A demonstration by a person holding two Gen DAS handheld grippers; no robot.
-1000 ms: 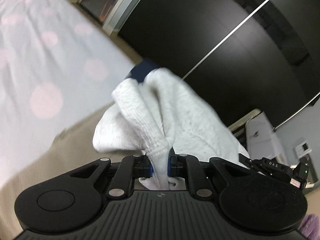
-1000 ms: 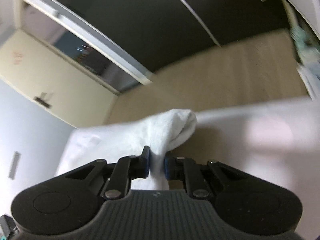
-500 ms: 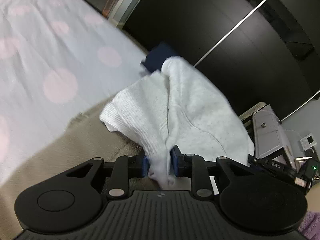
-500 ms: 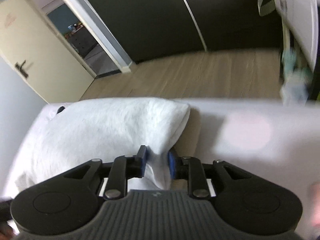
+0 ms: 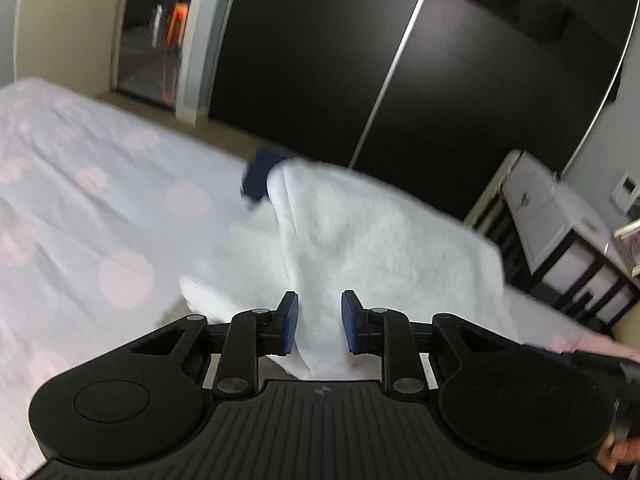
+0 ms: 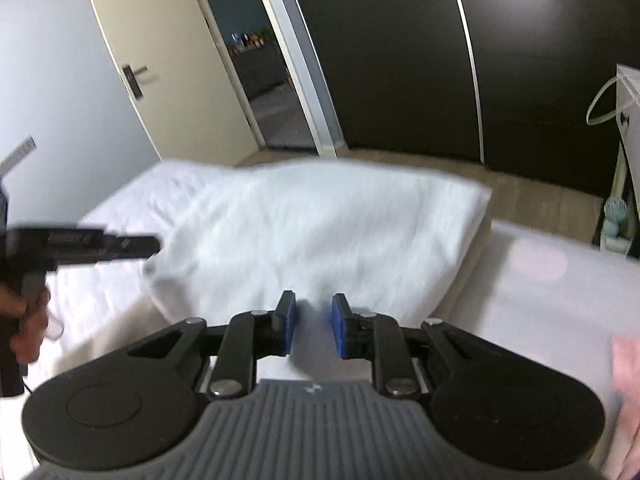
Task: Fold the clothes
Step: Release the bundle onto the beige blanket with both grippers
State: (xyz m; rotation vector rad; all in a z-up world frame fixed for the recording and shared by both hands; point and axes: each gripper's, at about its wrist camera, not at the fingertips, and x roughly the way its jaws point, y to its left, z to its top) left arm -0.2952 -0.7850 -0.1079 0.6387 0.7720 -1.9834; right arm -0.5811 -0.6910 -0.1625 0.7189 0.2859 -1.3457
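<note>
A white knitted garment point(image 5: 360, 240) lies on the bed, folded over; it also shows in the right wrist view point(image 6: 320, 232). A dark blue patch point(image 5: 256, 178) shows at its far end. My left gripper point(image 5: 318, 322) is open, its blue pads on either side of the garment's near edge. My right gripper point(image 6: 312, 330) is open, its pads apart just before the garment's near edge, with blurred cloth between them. The left gripper, held in a hand, shows at the left of the right wrist view point(image 6: 80, 246).
The bed sheet point(image 5: 100, 220) is white with pink dots. A dark sliding wardrobe point(image 5: 400, 60) stands behind. A white shelf unit point(image 5: 560, 232) is at the right. An open door point(image 6: 168, 60) and a wooden floor point(image 6: 540, 196) lie beyond the bed.
Both grippers have opened and let go of the garment. It has come down from hanging bunched to lying spread on the bed.
</note>
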